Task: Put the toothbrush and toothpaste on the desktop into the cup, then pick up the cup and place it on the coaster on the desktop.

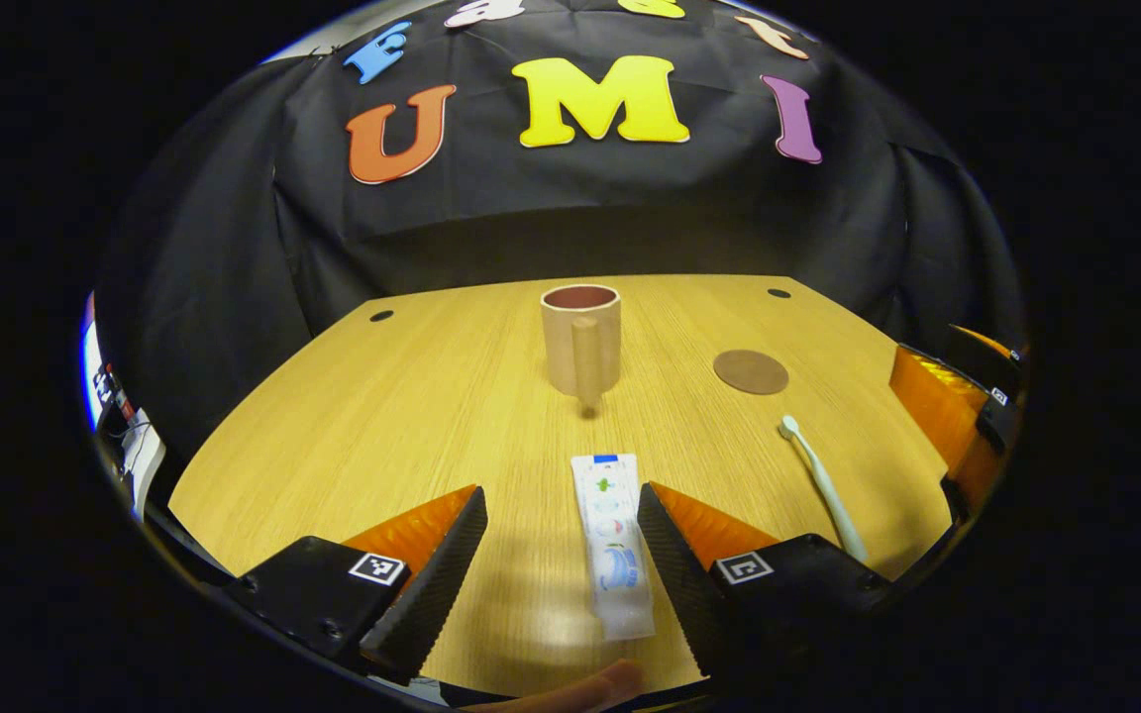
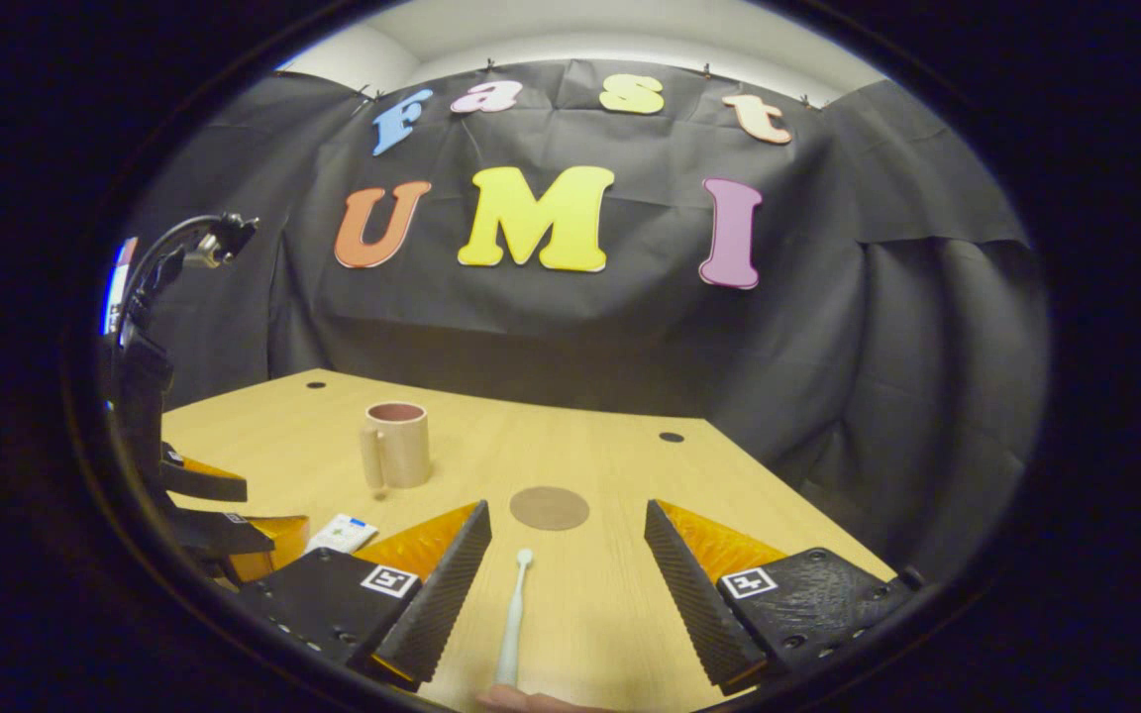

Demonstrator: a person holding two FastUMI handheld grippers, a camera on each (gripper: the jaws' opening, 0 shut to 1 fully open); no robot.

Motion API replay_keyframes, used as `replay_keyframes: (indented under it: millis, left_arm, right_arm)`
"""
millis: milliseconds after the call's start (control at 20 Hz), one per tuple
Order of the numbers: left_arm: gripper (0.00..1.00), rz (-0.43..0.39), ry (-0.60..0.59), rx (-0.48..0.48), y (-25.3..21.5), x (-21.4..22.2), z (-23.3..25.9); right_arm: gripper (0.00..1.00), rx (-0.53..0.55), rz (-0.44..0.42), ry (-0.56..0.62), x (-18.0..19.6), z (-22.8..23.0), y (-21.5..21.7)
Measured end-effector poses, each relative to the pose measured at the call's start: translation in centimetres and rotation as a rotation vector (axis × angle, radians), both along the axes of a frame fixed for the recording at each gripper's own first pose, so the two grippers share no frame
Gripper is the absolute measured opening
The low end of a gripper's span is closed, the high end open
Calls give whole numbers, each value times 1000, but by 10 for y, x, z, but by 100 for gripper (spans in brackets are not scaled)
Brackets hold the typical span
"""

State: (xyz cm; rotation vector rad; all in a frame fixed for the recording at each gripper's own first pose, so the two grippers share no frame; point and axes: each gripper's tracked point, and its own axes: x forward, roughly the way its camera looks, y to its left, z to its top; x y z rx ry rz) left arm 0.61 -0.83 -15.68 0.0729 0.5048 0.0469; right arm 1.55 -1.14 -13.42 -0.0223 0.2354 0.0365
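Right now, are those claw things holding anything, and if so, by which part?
Nothing is held. The left gripper is open around the toothpaste tube, and the right gripper is open around the toothbrush, both lying on the desktop.

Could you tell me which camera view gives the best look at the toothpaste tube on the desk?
The left gripper view: the toothpaste tube lies flat, nearly whole, between that gripper's open jaws, its end pointing toward the cup. The right gripper view catches just one end of the tube, partly hidden behind its own finger.
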Motion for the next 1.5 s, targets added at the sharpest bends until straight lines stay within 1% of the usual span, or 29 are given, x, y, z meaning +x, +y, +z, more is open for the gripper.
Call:
replay_keyframes:
  millis: [50,150,350,450,500,600,650,700,750,800,850,900,950,1000,1100,1150,1200,1250,1350,1400,1500]
  left_arm:
    - [98,-7,37,-33,-8,-8,-11]
    - [98,-16,93,-72,-20,-17,-25]
    - [96,26,140,-23,-10,-20,-39]
    - [94,27,166,-3,-9,-23,-46]
    - [90,20,186,-8,-12,-25,-50]
    - [88,15,191,-15,-16,-23,-50]
    - [92,15,195,-20,-17,-24,-49]
    - [84,27,201,-42,-17,-23,-50]
    - [80,35,202,-61,-19,-24,-49]
    - [67,26,203,-55,-20,-22,-49]
    - [64,9,197,-52,-21,-21,-50]
    - [55,5,192,-53,-20,-19,-49]
    - [55,2,191,-55,-19,-19,-51]
    - [46,-1,193,-60,-19,-18,-52]
    - [44,-4,185,-76,-20,-18,-51]
    - [43,-13,184,-71,-22,-18,-48]
    - [42,-17,172,-69,-23,-17,-43]
    - [42,-9,133,-54,-21,-13,-33]
    - [42,12,32,8,-11,-4,-2]
    - [42,11,-20,16,-10,2,16]
    - [42,-6,-102,-24,-17,11,49]
  right_arm:
    - [95,5,3,15,0,-6,0]
    - [95,12,2,30,-2,-15,-3]
    - [95,17,-2,38,-1,-21,-8]
    - [95,19,-6,31,-1,-20,-11]
    - [95,19,-6,31,-1,-21,-11]
    - [95,27,-9,32,0,-26,-14]
    - [95,35,-10,38,0,-28,-15]
    - [95,44,-8,44,0,-30,-15]
    - [95,50,-3,46,0,-31,-16]
    - [95,59,7,42,0,-30,-15]
    - [95,70,17,37,-1,-28,-14]
    - [95,78,18,37,-1,-29,-16]
    - [96,80,17,36,0,-29,-18]
    - [95,82,13,37,1,-29,-20]
    - [95,104,44,58,1,-31,-13]
    - [94,101,44,75,3,-34,-12]
    - [94,94,40,86,5,-35,-13]
    - [95,86,38,94,8,-35,-13]
    - [95,69,18,113,13,-39,-16]
    - [95,66,7,127,15,-43,-17]
    - [95,64,0,164,19,-53,-13]
